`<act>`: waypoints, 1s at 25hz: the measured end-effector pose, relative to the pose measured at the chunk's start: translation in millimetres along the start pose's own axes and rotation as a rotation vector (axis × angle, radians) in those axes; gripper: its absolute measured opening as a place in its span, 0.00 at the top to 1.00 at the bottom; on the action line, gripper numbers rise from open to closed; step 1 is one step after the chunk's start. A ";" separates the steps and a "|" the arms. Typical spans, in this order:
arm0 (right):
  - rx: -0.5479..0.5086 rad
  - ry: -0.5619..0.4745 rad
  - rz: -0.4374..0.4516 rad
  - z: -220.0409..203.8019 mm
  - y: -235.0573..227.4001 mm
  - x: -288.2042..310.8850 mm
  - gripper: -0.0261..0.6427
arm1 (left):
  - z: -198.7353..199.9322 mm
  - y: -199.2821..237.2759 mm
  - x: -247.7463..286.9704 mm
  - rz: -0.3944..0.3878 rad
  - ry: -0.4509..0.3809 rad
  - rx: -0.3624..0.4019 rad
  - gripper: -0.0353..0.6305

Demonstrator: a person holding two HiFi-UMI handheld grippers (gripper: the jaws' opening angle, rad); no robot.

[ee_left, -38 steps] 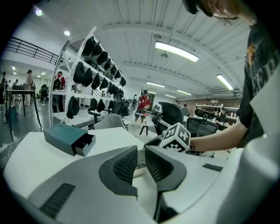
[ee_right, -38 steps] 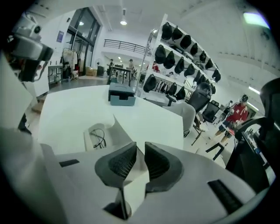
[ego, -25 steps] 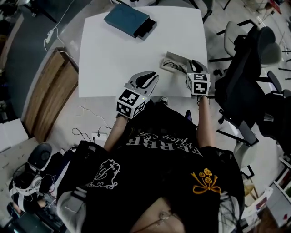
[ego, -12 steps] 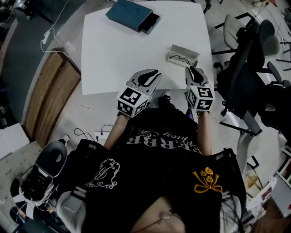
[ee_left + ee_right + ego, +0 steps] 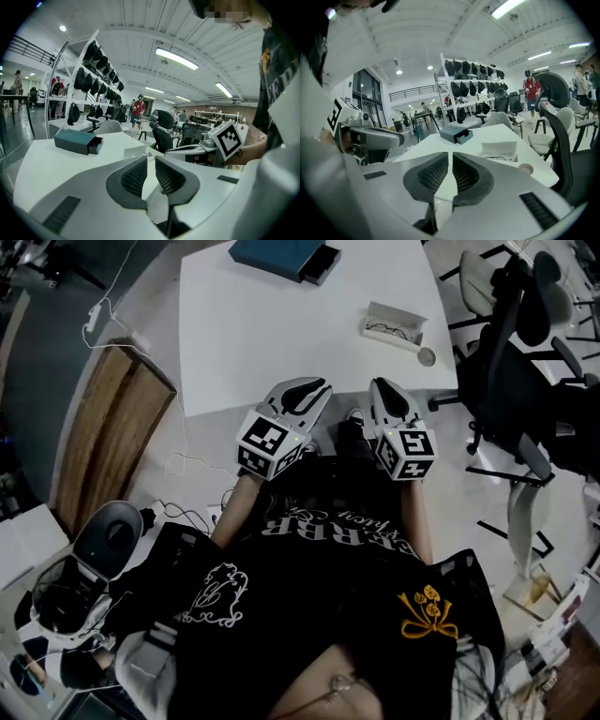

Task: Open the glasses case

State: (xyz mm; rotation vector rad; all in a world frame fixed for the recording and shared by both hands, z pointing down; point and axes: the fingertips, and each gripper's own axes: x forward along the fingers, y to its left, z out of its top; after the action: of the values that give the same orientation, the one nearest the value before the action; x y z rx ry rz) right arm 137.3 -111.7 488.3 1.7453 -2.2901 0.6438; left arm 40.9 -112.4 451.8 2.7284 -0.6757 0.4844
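The white glasses case (image 5: 395,326) lies open at the right side of the white table (image 5: 281,343), with a pair of glasses (image 5: 497,157) inside. Both grippers hang off the table's near edge, close to the person's body and well short of the case. My left gripper (image 5: 312,387) shows a narrow gap between its pads (image 5: 136,176) and holds nothing. My right gripper (image 5: 380,386) is closing, its pads (image 5: 465,172) a thin slit apart with nothing between them. The case (image 5: 499,149) sits far ahead of the right jaws.
A teal box (image 5: 286,257) with a dark open end lies at the table's far edge. A small round object (image 5: 427,356) rests near the case. Black office chairs (image 5: 520,381) stand to the right. Cables and gear lie on the floor at the left (image 5: 94,559).
Both grippers have drawn back from the table toward the body. The right one has left the case and its jaws have narrowed. The case stays open on the table.
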 end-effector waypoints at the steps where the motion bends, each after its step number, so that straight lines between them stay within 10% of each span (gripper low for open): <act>1: 0.009 -0.015 0.009 -0.4 9.8 -5.5 0.90 | -2.2 -2.7 -5.6 -0.008 -0.004 0.004 0.87; 25: 0.062 -0.102 0.010 -22.1 92.7 -96.1 0.94 | -38.4 -77.8 -71.8 -0.163 -0.037 0.048 0.88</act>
State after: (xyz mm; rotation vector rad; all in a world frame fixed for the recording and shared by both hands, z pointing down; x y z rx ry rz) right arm 74.4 1.3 448.5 1.8353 -2.3717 0.6494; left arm 9.7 -4.4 443.7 2.8138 -0.4510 0.4179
